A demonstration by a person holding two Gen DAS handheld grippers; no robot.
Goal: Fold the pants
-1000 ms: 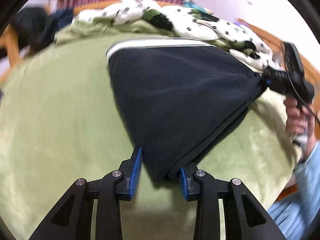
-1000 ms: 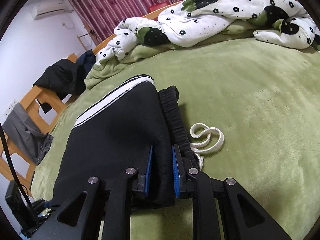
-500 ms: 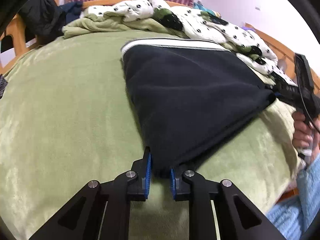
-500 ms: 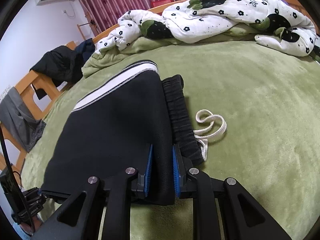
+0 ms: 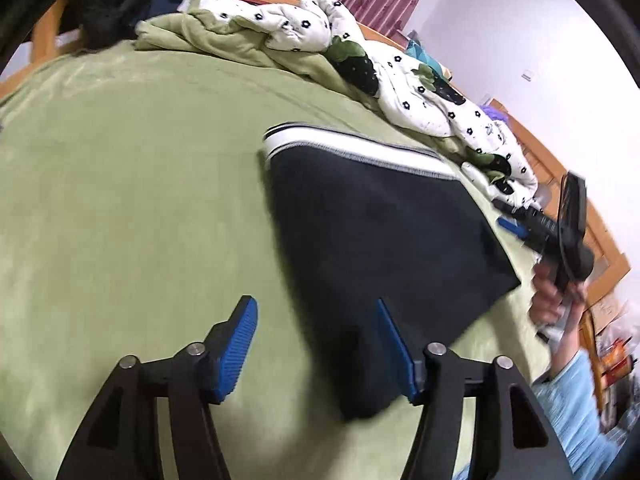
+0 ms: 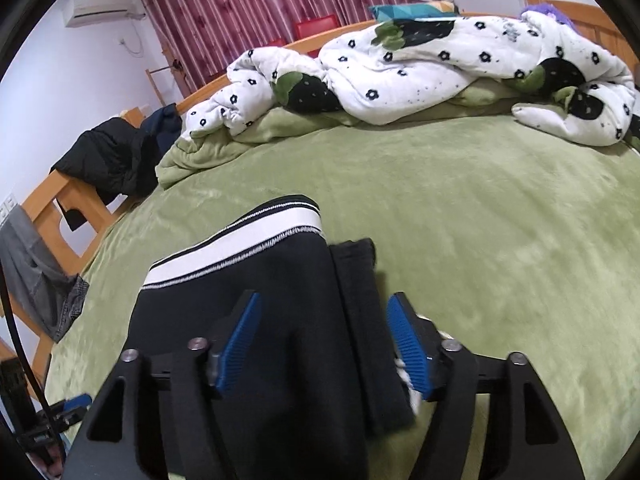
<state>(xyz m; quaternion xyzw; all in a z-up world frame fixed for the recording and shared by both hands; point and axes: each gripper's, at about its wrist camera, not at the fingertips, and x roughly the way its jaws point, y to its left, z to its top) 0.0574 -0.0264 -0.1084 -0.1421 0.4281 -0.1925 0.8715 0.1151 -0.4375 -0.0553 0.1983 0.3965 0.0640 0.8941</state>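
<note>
Both claws are opening now, pads clear of the cloth. Folded pants (image 5: 372, 232) are lying flat on the green bed (image 5: 132, 184), near corner btwn the left claw (image 5: 316, 344) pads, waistband end under the right claw (image 6: 326, 340); long axis running claw to claw.

- The pants (image 6: 256, 320) run off the bottom edge in the right wrist view.
- The drawstring (image 6: 404, 372) is mostly hidden behind 1 blue pad.
- The person's sleeve (image 5: 576, 412) is blurred and cut off at the lower right.
</note>
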